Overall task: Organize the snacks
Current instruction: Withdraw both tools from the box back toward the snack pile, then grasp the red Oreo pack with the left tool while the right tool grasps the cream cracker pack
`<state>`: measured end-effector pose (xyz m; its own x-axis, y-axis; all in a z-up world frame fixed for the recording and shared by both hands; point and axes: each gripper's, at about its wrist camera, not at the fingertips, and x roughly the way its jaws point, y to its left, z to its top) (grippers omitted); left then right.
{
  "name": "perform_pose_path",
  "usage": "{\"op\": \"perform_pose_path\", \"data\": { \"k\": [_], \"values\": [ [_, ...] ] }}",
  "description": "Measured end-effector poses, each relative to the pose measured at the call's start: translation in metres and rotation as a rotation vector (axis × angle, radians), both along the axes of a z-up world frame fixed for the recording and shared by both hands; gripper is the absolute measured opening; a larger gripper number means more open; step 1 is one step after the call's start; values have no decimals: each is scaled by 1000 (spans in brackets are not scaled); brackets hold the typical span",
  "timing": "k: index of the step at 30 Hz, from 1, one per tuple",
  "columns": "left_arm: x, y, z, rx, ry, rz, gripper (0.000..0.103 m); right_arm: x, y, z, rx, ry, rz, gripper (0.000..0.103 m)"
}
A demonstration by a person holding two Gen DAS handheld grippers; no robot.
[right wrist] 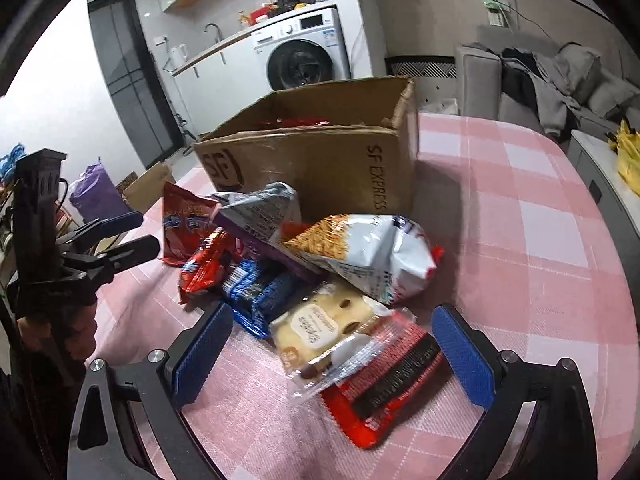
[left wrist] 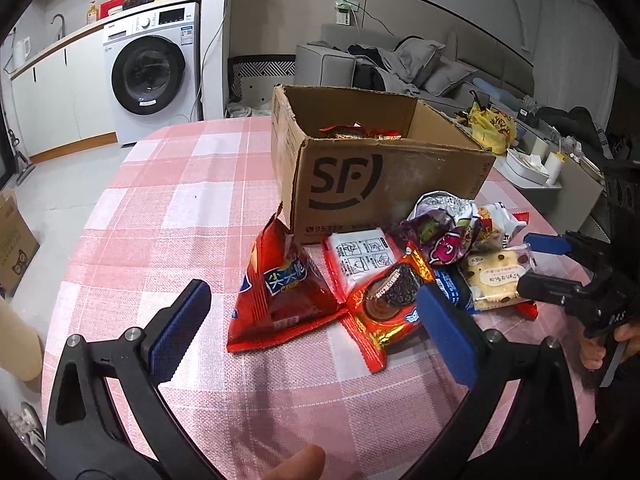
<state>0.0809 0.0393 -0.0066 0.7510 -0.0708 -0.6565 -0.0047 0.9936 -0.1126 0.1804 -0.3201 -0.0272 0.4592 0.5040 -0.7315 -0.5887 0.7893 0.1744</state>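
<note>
A pile of snack packets lies on the pink checked tablecloth [left wrist: 168,208] in front of an open cardboard SF box [left wrist: 372,184], which holds some red packets. My left gripper [left wrist: 316,328] is open and empty, hovering just before a red triangular chip bag [left wrist: 276,300] and a red chocolate-cookie packet [left wrist: 384,304]. My right gripper [right wrist: 332,356] is open, its jaws straddling a clear-wrapped cream cake [right wrist: 324,328] lying on a red packet [right wrist: 384,392]. It also shows in the left wrist view [left wrist: 536,268]. A white noodle-snack bag [right wrist: 368,256], blue packet [right wrist: 256,292] and purple bag [left wrist: 444,228] sit behind.
The box [right wrist: 320,160] stands behind the pile. The table edge drops to the floor at left. A washing machine [left wrist: 152,72], a sofa [left wrist: 420,64] and a cluttered side table [left wrist: 532,160] lie beyond. A cardboard box [left wrist: 12,240] stands on the floor.
</note>
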Motion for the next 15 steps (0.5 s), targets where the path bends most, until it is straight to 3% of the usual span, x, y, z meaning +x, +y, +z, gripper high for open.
{"op": "perform_pose_path", "data": {
  "k": [6,9,15],
  "values": [
    [-1,-1,1,11,-6,-6,102,-12,11,0,-25,-9,80,92],
    [-1,-1,1,3,0,-13,102,-14,11,-1,-9,32,134,87],
    [0,-5,-1,-1,14,-37,102,-25,23,-10,-74,33,174,86]
  ]
}}
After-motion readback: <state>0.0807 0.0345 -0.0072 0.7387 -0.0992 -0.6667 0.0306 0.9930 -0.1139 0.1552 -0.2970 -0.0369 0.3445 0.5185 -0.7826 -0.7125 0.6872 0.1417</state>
